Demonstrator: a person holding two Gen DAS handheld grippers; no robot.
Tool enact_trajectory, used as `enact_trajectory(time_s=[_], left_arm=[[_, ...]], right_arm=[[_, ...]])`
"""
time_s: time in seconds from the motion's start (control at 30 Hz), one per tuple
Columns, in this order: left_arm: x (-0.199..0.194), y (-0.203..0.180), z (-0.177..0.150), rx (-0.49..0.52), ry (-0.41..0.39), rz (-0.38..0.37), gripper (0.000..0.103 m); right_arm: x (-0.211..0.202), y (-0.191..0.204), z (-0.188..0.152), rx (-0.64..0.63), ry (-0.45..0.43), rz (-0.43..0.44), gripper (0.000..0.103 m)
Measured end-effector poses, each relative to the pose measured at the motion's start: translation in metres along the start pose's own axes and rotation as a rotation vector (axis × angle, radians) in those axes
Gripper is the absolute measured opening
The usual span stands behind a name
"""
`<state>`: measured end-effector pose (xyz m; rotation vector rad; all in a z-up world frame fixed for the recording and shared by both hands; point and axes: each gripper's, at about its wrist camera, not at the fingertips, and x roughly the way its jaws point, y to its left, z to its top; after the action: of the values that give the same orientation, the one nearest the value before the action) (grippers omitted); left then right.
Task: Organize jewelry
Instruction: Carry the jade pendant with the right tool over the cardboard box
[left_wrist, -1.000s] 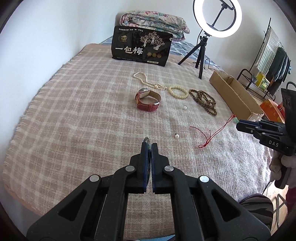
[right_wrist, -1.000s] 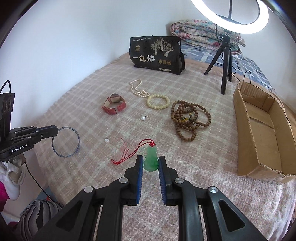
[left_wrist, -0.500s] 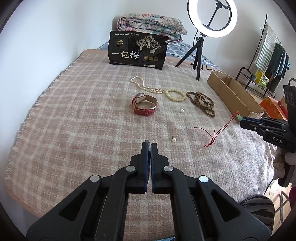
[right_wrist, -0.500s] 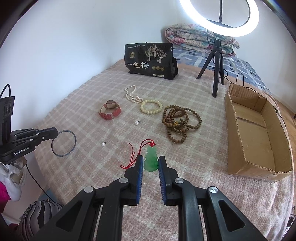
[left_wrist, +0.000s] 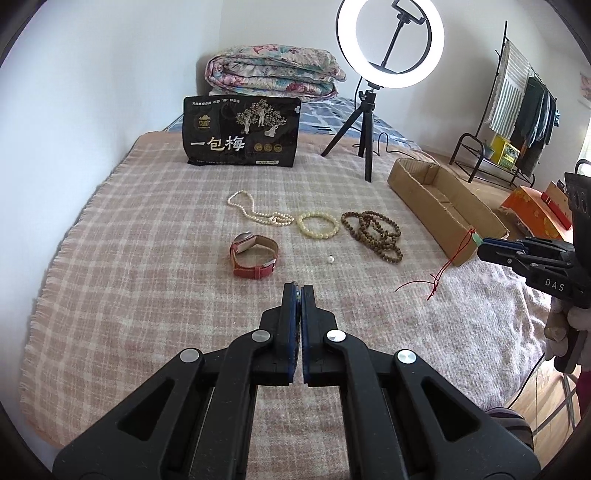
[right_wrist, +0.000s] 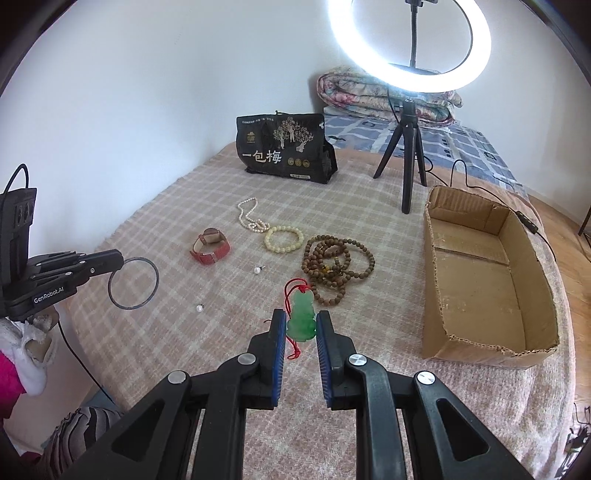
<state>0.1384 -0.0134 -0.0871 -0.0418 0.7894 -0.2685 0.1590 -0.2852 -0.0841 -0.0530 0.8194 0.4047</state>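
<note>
Right claw (right_wrist: 301, 325) pinches the green pendant (right_wrist: 302, 319); left claw (right_wrist: 120, 258) clamps a dark bangle (right_wrist: 133, 283).

Right tongs (right_wrist: 301, 326) gripping green pendant (right_wrist: 302, 319), left tongs (right_wrist: 119, 258) pinching dark bangle (right_wrist: 133, 283)

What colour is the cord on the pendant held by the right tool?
Red cord, on a green pendant; clearest in the right wrist view.

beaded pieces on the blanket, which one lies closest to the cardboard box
The dark brown wooden bead strand, coiled in several loops. The pale yellow bead bracelet and white pearl necklace lie farther from the cardboard box.
</note>
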Motion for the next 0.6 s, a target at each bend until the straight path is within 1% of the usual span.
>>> enact_trajectory(time_s=[0.3,0.6], left_arm=[[0.021,-0.038,0.040,0.074,-0.025,-0.063,0.000],[0.051,-0.090,0.085,0.152,-0.064,-0.149,0.000]], right_arm=[[-0.021,-0.029,0.005,0.032,-0.036,-0.043,0.015],[-0.039,-0.072,0.010,0.076,-0.063,-0.102,0.015]])
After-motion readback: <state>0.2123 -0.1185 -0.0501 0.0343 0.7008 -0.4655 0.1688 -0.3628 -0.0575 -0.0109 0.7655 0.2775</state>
